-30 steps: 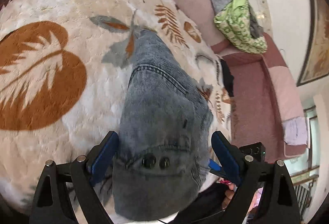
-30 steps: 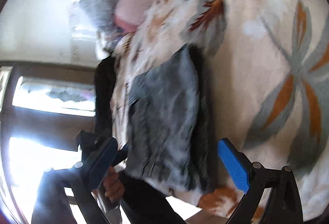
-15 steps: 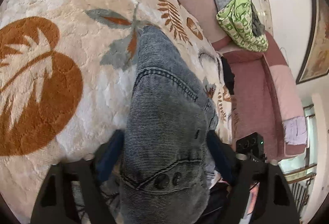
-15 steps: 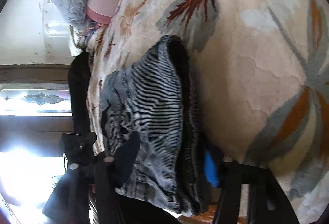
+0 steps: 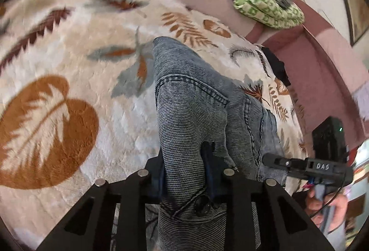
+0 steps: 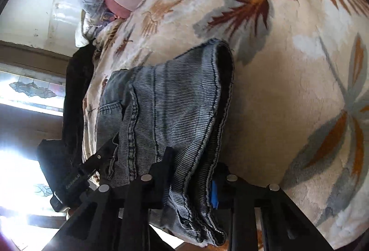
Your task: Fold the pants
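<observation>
Pants (image 5: 198, 112) on the leaf blanket (image 5: 69, 66): we clamp both the left gripper (image 5: 184, 172) and right gripper (image 6: 191, 179) on them; next we judge lift and fold over.

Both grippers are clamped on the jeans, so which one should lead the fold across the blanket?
Probably left: the left gripper holds the jeans at the buttoned waistband; the right gripper pinches bunched hems.

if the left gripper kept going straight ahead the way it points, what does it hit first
The left gripper is already shut on the jeans, so denim lies directly ahead along its fingers. Past that, probably the leaf-print blanket, though depth is hard to judge.
</observation>
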Motion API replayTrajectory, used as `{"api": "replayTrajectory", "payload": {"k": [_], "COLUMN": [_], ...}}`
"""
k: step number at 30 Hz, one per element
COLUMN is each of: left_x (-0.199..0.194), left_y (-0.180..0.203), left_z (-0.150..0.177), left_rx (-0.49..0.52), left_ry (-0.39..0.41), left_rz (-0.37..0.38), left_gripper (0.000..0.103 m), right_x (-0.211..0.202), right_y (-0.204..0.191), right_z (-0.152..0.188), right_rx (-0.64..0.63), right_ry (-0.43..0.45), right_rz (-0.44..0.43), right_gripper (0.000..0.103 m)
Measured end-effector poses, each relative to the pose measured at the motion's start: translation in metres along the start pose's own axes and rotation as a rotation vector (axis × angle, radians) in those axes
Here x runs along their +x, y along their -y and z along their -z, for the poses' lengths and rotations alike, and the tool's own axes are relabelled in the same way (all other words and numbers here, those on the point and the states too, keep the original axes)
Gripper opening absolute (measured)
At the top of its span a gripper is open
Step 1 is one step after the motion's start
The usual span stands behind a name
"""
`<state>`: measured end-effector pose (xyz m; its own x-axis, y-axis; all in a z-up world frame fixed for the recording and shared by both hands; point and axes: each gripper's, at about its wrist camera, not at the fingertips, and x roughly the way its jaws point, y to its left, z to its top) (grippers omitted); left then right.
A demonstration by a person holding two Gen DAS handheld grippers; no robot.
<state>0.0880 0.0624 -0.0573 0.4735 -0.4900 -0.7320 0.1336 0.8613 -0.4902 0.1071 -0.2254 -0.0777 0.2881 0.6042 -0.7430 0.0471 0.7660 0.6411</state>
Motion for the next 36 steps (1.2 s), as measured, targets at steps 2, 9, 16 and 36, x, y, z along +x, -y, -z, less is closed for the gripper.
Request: {"api": "replayTrajectory", "payload": {"k": [2,9,16,36], "left_x": [-0.01,-0.036,-0.048,-0.062], "left_y": [0.01,0.034,0.042,0.05], "left_z": [0.0,-0.018,-0.029,-0.055], "left_rx": [0.051,0.149,0.178,0.204], "left_ry": [0.032,0.142,0.196,0.282], "left_rz": [-0.016,-0.09,-0.128,-0.145], "left_gripper": [0.027,0.027,0.027,0.027], "right_x": [-0.008,-0.025,-0.036,-0.048], "right_y": [-0.01,-0.043,-0.06,-0.098], "right_z": [0.001,-0.012,-0.02,-0.046], "right_rx": [-0.043,-0.117,-0.165,-0.234], "right_ry": [0.02,0.077,0.11,0.15], "right_rz": [0.003,-0.02,-0.011,0.01], "right_gripper": [0.027,0.023,0.023,0.023]}}
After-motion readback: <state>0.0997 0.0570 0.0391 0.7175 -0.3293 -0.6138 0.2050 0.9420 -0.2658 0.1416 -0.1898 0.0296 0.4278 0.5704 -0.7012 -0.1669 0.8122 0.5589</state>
